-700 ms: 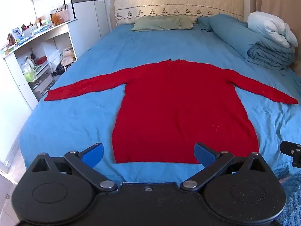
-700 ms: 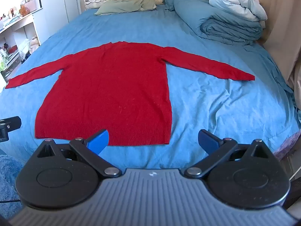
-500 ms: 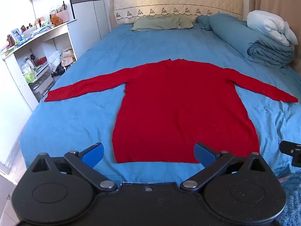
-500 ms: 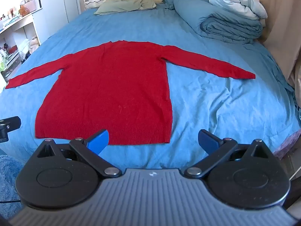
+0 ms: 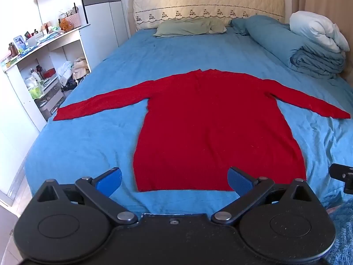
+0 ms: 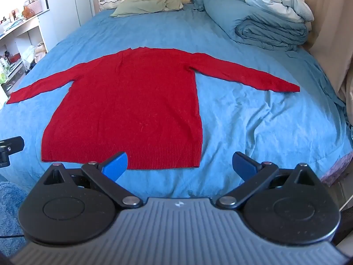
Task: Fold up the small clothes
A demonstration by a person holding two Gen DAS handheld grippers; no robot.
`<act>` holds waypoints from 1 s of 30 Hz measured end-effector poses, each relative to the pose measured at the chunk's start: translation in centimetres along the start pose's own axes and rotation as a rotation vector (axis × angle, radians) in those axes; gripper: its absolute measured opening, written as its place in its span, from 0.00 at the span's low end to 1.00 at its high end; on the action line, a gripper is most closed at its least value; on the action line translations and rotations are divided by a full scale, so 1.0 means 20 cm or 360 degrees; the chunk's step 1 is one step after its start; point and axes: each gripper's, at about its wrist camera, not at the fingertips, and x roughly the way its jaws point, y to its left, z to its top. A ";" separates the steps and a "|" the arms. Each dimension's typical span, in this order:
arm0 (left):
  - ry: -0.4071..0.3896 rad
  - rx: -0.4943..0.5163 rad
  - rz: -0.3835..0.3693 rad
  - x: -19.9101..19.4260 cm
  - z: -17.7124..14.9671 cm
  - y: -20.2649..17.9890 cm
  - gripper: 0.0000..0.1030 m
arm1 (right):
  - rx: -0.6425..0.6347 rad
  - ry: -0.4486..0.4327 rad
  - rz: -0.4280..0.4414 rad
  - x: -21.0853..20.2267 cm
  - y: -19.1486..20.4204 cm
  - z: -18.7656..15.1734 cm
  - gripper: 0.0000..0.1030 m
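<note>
A red long-sleeved sweater point(image 5: 211, 130) lies flat on the blue bed sheet point(image 5: 92, 137), both sleeves spread out sideways, hem nearest me. It also shows in the right wrist view point(image 6: 132, 108). My left gripper point(image 5: 174, 180) is open and empty, held above the foot of the bed just short of the hem's left half. My right gripper point(image 6: 179, 164) is open and empty, near the hem's right corner. Neither touches the sweater.
A folded blue duvet point(image 5: 308, 50) with a white quilt point(image 5: 317, 31) lies at the bed's far right. A green pillow point(image 5: 189, 27) sits by the headboard. White shelves point(image 5: 42, 66) with clutter stand left of the bed. A curtain point(image 6: 331, 22) hangs on the right.
Both views have shifted slightly; the sweater sits a touch lower in the left view and higher in the right. Both grippers stay open. The sweater has not moved.
</note>
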 end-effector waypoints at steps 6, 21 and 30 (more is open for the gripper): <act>-0.0002 0.0009 0.0006 0.00 0.00 -0.01 1.00 | -0.0007 -0.0016 -0.0006 -0.02 0.01 0.01 1.00; -0.0004 0.0004 0.0001 0.00 0.00 -0.02 1.00 | -0.0008 -0.0025 -0.0010 -0.04 0.01 0.02 1.00; -0.0010 0.0001 0.0005 -0.01 0.00 -0.01 1.00 | -0.0008 -0.0026 -0.0007 -0.04 0.01 0.03 1.00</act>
